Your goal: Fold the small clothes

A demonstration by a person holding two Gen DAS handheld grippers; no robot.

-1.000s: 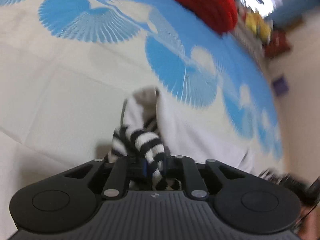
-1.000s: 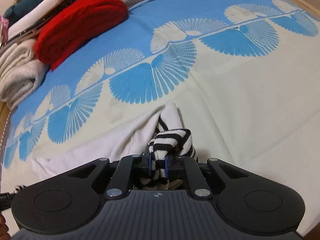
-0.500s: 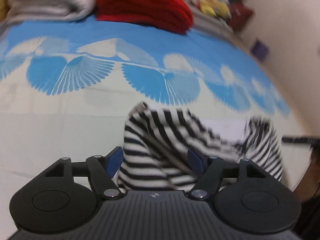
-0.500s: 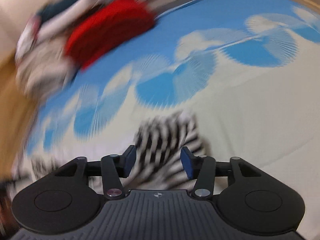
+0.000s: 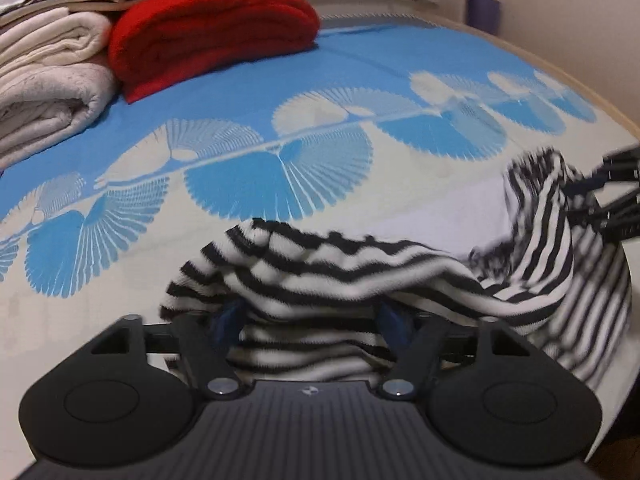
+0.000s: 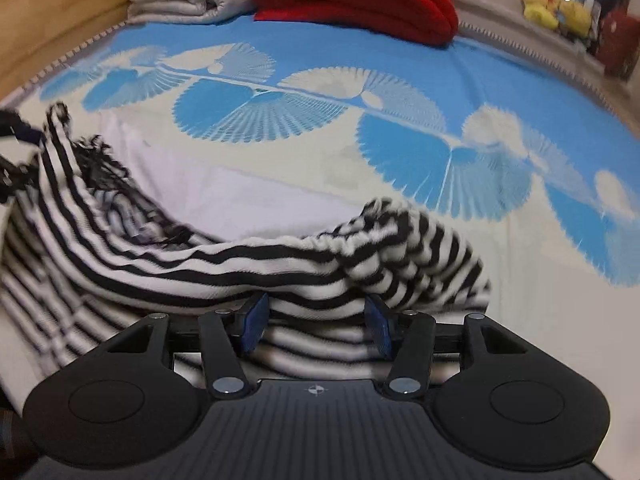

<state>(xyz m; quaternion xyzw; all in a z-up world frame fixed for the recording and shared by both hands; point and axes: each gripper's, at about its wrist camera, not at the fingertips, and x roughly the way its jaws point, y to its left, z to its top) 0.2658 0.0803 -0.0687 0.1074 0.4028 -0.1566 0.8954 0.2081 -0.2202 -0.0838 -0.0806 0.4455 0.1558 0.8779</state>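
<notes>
The bedsheet, blue with pale fan-shaped prints and a cream lower area, covers the whole work surface. At its far edge a folded red blanket lies touching a stack of folded cream blankets; yellow plush toys sit beyond, on a ledge. The striped garment, black and white, lies crumpled across the near cream area, spanning from one gripper to the other, with a white cloth spread flat under and behind it. The left gripper has its jaws apart and closing; striped fabric is bunched between the blue pads and drapes over them, but the pads do not press on it. The right gripper holds its jaws at a medium width, blue pads visible on both sides, with garment fabric lying loose between them and not clamped. Each gripper appears blurred at the edge of the other's view
</notes>
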